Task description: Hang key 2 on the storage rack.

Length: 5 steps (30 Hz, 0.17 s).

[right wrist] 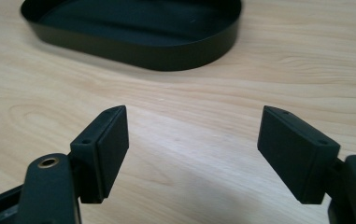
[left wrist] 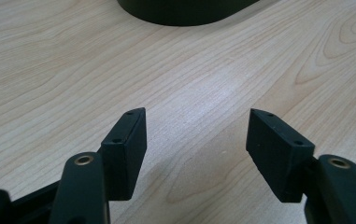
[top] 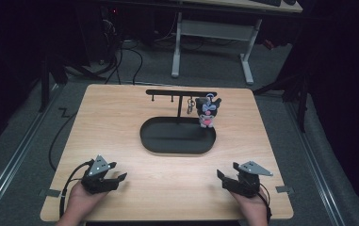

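On the table (top: 120, 122), left gripper (top: 117, 171) and right gripper (top: 225, 176) rest with jaws spread, empty, near the black tray (top: 177, 147).

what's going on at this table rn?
A person holds a gripper in each hand at the near edge of the wooden table. The left gripper and the right gripper are both open and empty, resting low by the tabletop. Beyond them stands a black oval tray with a hook rack rising from it. A small plush keychain toy hangs from the rack's right end, with a metal key ring beside it. Nothing is being handled.
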Tool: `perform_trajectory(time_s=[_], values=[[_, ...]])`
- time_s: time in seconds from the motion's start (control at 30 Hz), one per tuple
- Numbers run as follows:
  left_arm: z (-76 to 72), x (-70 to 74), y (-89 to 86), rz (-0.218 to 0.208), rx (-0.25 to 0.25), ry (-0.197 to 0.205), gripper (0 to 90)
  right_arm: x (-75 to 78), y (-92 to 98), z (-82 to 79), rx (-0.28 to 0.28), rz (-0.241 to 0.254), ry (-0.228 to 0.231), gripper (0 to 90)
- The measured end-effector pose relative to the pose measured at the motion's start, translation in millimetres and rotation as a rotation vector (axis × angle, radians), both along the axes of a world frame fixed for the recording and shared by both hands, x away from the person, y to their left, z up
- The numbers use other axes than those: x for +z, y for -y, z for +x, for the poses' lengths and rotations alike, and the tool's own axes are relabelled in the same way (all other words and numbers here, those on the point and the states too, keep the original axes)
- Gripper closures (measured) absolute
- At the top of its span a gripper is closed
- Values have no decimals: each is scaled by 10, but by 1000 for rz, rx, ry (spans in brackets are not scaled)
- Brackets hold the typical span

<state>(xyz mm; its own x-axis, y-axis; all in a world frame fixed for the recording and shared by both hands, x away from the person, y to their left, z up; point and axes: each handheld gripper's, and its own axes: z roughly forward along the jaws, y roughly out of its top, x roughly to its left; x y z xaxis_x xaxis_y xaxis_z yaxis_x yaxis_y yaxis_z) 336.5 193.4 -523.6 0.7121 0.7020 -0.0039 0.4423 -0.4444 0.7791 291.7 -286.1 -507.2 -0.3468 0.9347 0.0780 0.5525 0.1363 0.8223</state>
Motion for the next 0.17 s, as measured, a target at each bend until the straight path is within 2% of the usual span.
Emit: perform_trajectory(time_s=[0.17], values=[[-18,-1,39,5,4,-1,378,-68,59,23,2,58,-25,222]])
